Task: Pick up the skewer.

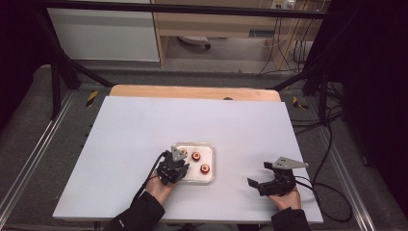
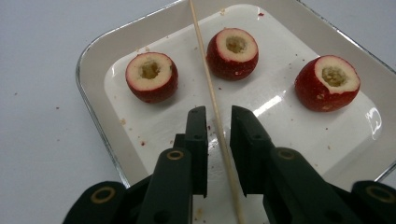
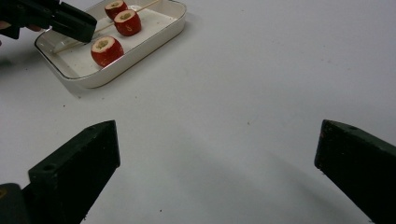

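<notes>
A white tray holds three red fruits with hollowed cores: one at the left, one in the middle, one at the right. A thin wooden skewer lies across the tray. My left gripper is low over the tray's near end, and the skewer runs between its narrowly parted jaws with a gap on each side. In the high view the left gripper covers the tray's left side. My right gripper stands wide open over bare table, to the right of the tray.
The white table top has a wooden strip along its far edge. Black frame legs and cables stand beyond the table on both sides. The right gripper sits near the table's front edge.
</notes>
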### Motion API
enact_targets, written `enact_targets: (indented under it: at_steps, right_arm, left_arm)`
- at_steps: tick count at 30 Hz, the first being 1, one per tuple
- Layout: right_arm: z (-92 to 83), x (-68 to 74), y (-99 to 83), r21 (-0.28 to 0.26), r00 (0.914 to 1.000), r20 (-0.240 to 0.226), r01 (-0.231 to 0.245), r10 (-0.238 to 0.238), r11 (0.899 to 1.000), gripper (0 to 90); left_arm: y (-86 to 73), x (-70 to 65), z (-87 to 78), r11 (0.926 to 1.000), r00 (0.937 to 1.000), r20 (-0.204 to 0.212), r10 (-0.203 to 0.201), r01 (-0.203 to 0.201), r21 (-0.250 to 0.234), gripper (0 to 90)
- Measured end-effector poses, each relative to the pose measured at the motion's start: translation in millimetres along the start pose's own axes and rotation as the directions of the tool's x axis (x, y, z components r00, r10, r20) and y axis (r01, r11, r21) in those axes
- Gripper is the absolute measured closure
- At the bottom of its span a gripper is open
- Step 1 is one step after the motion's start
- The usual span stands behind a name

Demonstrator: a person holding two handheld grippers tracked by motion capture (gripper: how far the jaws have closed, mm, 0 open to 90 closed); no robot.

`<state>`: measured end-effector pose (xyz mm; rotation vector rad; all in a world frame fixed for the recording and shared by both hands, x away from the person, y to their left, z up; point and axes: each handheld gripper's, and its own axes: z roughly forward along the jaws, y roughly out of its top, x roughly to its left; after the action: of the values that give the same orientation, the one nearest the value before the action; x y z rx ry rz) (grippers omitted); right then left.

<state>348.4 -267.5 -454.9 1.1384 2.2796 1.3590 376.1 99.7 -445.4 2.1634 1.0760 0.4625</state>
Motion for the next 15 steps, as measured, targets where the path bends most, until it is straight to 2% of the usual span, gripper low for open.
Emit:
enact_targets:
  at_steps: [3,8,15]
  right_arm:
    - [-0.4,0.0,0.1,0.0,1.0,0.0,0.0,0.0,1.0,0.6]
    - [-0.3,-0.1,0.1,0.0,1.0,-0.001,0.001,-0.001,1.0,0.6]
    - [0.2,0.2,-0.1,0.001,1.0,-0.002,-0.001,0.001,1.0,0.6]
  left_arm:
    - [0.2,-1.4,0.9,0.9999,0.9999,-0.01,-0.014,0.014,-0.007,78.4]
    - [-0.3,-3.0,0.5,0.9996,0.9994,-0.025,-0.023,0.023,-0.017,86.7]
    - [-1.1,-2.3,-0.1,0.9988,0.9989,-0.028,-0.038,0.038,-0.03,87.8]
